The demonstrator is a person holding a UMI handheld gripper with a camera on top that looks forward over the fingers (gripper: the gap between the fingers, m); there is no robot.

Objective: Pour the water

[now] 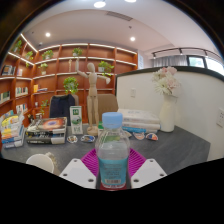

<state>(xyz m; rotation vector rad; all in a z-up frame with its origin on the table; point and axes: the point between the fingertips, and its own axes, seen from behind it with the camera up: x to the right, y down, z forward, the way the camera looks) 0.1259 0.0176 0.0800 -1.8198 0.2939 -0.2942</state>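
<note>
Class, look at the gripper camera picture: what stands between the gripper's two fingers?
In the gripper view, a clear water bottle with a blue cap stands between the fingers of the gripper, against their pink pads.

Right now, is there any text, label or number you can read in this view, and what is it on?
None can be read.
Bottle between the claw's fingers: no legible label.
Green-and-white carton behind it: print too small to read.
Stacked books beside the carton: cover print blurred.
</note>
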